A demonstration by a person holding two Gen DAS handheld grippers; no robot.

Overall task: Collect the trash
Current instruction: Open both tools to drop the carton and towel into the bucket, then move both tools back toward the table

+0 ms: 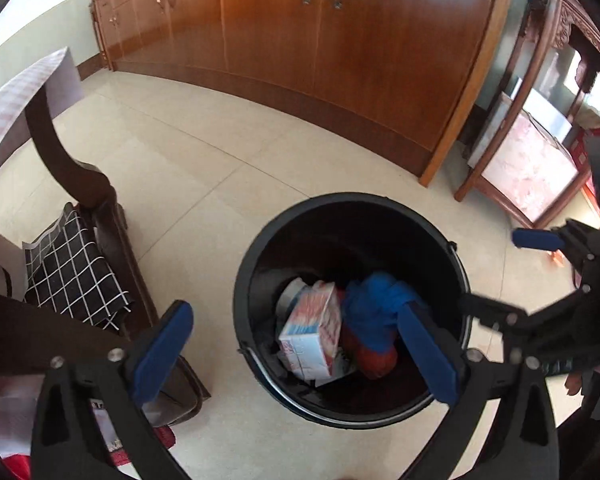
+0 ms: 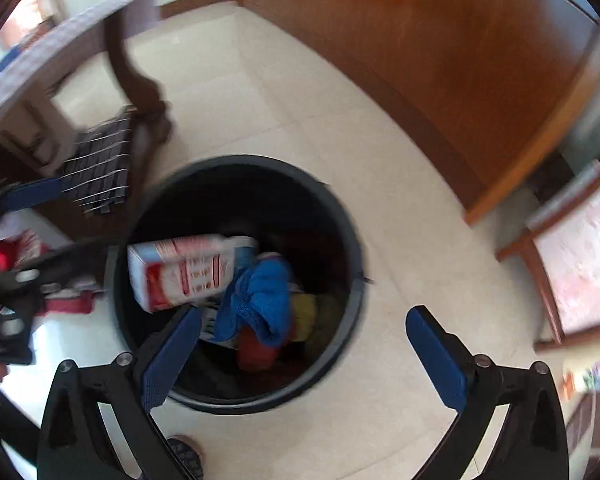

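Both your grippers hang over the black bin (image 1: 352, 312) with their jaws spread wide, and nothing is between the pads: the left gripper (image 1: 296, 356) is above the near rim and the right gripper (image 2: 304, 356) is a little to the right side of the opening. The trash is already inside the bin: a white and red carton (image 2: 184, 272) lies near the top, a blue cloth (image 2: 260, 300) is beside it, and something red and something yellow-green sit lower. I judge the drop is just done, so keep the jaws wide while you lift straight up, so that no pad catches the cloth or the rim. Then look around the floor (image 1: 180, 184) and the wooden chair (image 1: 112, 264) for more trash.
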